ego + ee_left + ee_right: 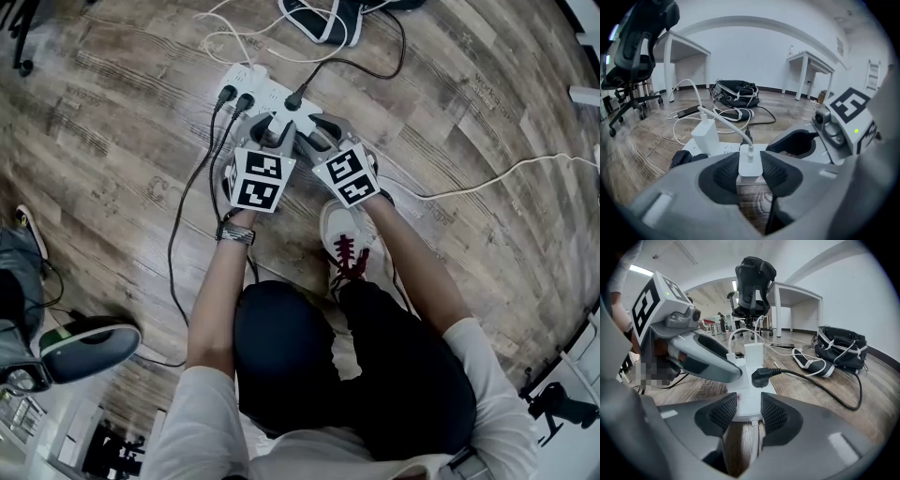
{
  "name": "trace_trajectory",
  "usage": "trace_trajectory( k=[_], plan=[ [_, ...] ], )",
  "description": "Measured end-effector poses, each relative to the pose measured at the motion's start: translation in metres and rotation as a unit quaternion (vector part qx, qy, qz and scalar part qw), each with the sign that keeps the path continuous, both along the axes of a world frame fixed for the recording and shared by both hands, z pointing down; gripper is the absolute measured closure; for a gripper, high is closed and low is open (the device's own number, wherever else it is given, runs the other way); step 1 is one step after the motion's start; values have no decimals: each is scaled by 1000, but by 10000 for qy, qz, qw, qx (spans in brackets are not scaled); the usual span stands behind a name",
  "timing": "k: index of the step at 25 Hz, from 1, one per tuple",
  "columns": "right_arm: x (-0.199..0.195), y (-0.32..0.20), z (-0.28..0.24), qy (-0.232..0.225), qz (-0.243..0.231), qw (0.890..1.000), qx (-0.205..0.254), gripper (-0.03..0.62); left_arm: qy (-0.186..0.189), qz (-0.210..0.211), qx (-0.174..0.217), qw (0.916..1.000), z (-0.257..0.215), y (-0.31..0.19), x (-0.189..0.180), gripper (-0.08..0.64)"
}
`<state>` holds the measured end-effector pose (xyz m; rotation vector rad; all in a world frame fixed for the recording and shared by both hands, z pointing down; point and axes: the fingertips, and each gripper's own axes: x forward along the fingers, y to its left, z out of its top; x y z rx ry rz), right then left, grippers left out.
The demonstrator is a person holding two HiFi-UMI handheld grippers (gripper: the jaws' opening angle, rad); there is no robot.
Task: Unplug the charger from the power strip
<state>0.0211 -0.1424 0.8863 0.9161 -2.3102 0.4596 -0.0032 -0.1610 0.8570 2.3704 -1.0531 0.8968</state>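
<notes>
A white power strip point(249, 81) lies on the wood floor in front of me. In the left gripper view a small white charger point(750, 157) with a white cable stands in the strip point(723, 150), and my left gripper point(750, 168) is shut on it, pads against both its sides. A second, larger white charger point(706, 136) sits further along the strip. My right gripper point(749, 411) is shut on the near end of the strip point(746, 397), just before a black plug point(761, 377). In the head view both grippers point(270, 133) point(315, 133) sit side by side over the strip.
Black plugs point(226, 94) and their cords run off the strip toward me. White cables and a black bag point(736, 91) lie beyond it. An office chair point(633, 56) stands at the left, white tables at the back. My shoe point(347, 239) is just behind the grippers.
</notes>
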Motion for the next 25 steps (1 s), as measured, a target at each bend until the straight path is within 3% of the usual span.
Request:
trace_trajectory(
  k=[4, 9, 11, 14, 16, 18, 22, 25],
  plan=[
    [0, 0, 0, -2, -1, 10000, 2, 430, 6, 23, -58, 10000, 1, 1, 0, 422],
    [-1, 0, 0, -9, -2, 10000, 10, 431, 737, -483, -459, 9951, 1, 0, -7, 414],
    [-1, 0, 0, -11, 0, 10000, 15, 431, 619, -414, -376, 9965, 0, 1, -7, 414],
    [0, 0, 0, -16, 4, 10000, 30, 431, 54, -29, -16, 10000, -1, 1, -1, 420],
    [1, 1, -1, -22, 11, 10000, 33, 430, -89, 100, 80, 9999, -2, 2, 2, 420],
    [1, 1, -1, -24, 10, 10000, 28, 431, -31, 47, 8, 10000, -2, 3, 0, 420],
    [-1, 1, -1, -12, -3, 10000, 23, 431, 435, -340, -267, 9981, -3, 0, -6, 419],
    [0, 1, -1, -1, -5, 10000, 21, 431, 233, -214, -141, 9994, -3, 1, -5, 419]
  ],
)
